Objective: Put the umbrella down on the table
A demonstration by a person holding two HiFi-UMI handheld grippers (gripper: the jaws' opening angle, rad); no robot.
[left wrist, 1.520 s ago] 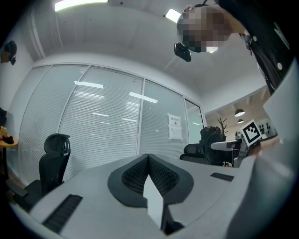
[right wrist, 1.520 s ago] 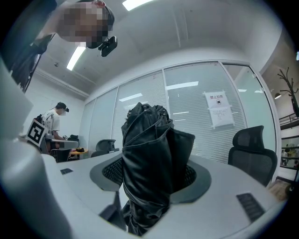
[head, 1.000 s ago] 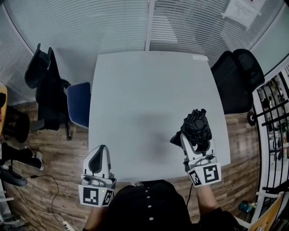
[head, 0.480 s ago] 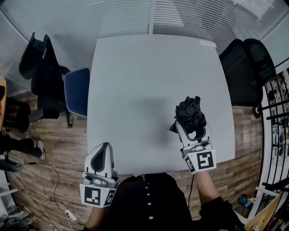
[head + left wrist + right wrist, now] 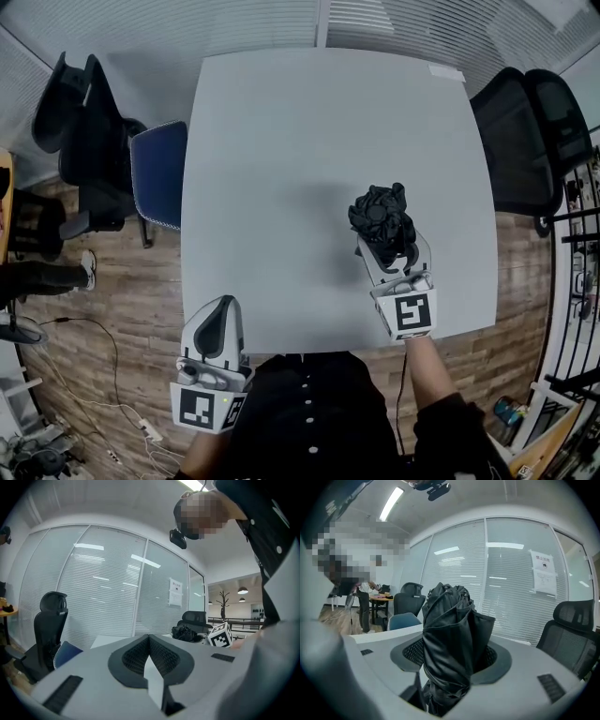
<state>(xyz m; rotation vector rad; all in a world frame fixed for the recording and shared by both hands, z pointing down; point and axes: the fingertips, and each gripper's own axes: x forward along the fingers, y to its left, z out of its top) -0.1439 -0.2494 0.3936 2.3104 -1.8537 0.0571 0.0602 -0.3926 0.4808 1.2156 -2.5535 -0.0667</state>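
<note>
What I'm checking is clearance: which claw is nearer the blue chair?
Left. The left claw, shut and empty, is at the table's near-left corner, the blue chair beside that same left edge; the right claw, holding the umbrella, is over the table's right half, farther off.

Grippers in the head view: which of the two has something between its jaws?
The right gripper: its jaws grip the folded black fabric umbrella over the pale grey table. The left gripper has its jaws shut on nothing.
</note>
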